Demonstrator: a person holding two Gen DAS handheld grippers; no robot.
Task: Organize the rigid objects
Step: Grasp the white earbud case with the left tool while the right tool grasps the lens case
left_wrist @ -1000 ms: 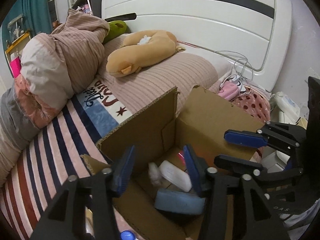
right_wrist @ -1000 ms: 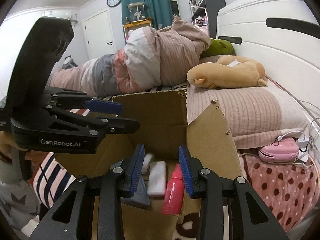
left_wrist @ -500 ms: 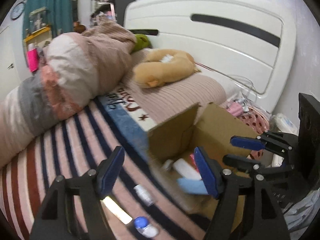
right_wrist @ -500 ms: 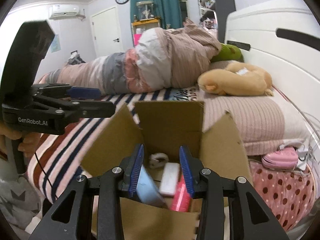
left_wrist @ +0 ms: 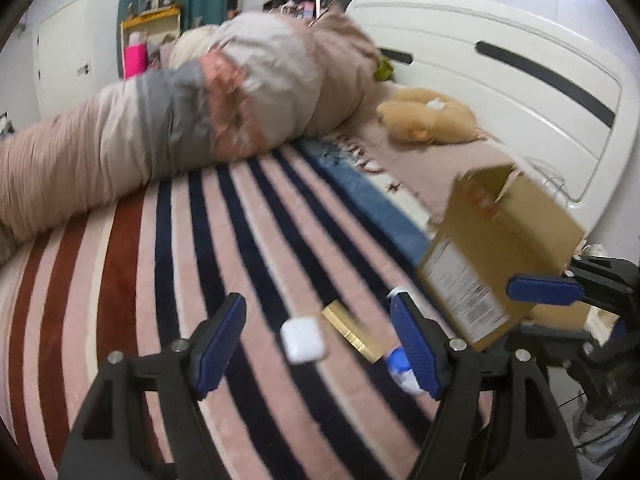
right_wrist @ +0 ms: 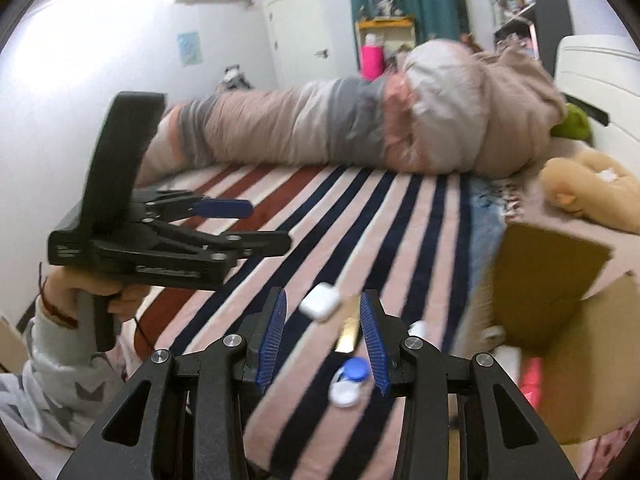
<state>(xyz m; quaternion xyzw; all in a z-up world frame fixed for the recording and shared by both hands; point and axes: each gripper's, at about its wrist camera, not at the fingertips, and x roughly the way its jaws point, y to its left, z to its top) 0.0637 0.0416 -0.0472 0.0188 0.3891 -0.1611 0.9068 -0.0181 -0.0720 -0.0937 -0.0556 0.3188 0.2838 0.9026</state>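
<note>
Both hand-held grippers, left (left_wrist: pixel 318 344) and right (right_wrist: pixel 322 340), are released and empty over the bed (left_wrist: pixel 132 280); next move, judged: grasp the white case (left_wrist: pixel 303 339) for the box (left_wrist: pixel 508 248).

White case (left_wrist: pixel 303 339) beside gold bar (left_wrist: pixel 352 331)

No words can be read. A white label (left_wrist: pixel 460 284) with tiny blurred print is stuck on the cardboard box (left_wrist: pixel 508 240) at 3 o'clock; red marks higher up are smeared.
</note>
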